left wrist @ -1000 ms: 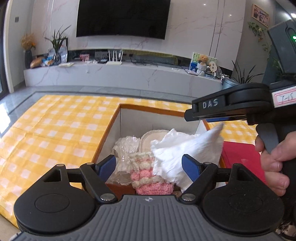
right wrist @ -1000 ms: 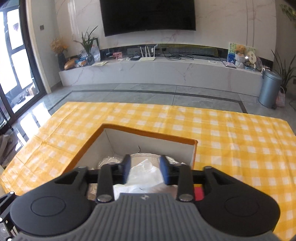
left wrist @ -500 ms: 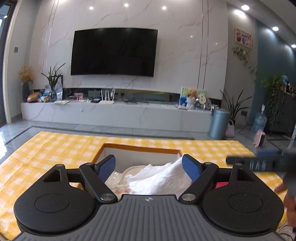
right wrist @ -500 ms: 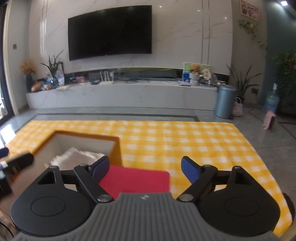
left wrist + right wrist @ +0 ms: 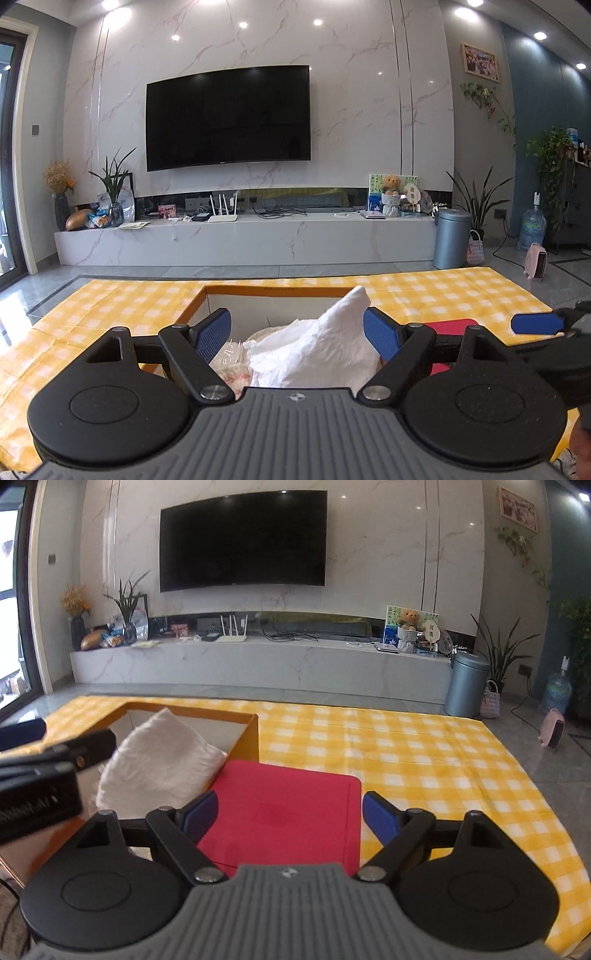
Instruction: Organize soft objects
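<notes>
The white soft bundle (image 5: 317, 350) lies in the open box (image 5: 273, 291) on the yellow checked cloth (image 5: 110, 306), its peak standing above the box's rim. In the left wrist view the left gripper (image 5: 297, 332) hovers over it with jaws spread wide, gripping nothing; under the bundle a pink knitted piece (image 5: 236, 378) and a clear-wrapped item (image 5: 227, 349) peek out.

In the right wrist view the right gripper (image 5: 290, 812) hangs with jaws apart and empty above a red mat (image 5: 284, 812), which lies just beside the box. The bundle (image 5: 159, 764) leans against the box's near wall there.

The risk, as a judgement: piled this high, the bundle could slump over the rim onto the mat if a finger nudges it.
</notes>
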### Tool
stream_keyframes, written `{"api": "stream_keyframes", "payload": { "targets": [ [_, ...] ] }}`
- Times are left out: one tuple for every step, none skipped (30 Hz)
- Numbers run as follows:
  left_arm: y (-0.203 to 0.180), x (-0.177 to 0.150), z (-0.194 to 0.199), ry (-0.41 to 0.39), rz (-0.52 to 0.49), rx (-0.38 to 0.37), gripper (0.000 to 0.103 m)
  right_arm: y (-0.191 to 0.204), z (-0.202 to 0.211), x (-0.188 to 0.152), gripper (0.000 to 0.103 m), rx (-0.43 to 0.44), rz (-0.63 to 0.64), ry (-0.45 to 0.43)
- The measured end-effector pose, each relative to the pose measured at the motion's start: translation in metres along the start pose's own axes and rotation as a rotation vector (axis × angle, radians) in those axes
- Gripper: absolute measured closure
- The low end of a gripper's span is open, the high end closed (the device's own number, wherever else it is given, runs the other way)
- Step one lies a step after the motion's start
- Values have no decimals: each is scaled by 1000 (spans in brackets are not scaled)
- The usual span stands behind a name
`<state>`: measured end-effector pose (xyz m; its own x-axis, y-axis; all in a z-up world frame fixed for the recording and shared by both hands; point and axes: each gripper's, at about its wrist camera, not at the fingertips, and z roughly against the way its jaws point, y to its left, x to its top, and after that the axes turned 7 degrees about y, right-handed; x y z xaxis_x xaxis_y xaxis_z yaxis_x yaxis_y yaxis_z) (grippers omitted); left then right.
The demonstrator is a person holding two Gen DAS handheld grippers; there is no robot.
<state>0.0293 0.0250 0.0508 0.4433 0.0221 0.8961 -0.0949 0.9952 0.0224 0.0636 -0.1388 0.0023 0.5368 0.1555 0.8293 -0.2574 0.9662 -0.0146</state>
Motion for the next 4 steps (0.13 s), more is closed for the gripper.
{"api": "stream_keyframes", "payload": {
  "targets": [
    [0,0,0,0,0,1,8,-1,1,2,19,-3,0,-2],
    [0,-1,0,1,-7,3,9,-1,1,2,19,-6,1,-7],
    [-1,-1,0,1,-14,4,10,-3,4,1,19,-4,-3,-14],
    [-2,-1,0,-2,-19,6,11,-4,4,2,19,-1,-9,-18]
  ]
}}
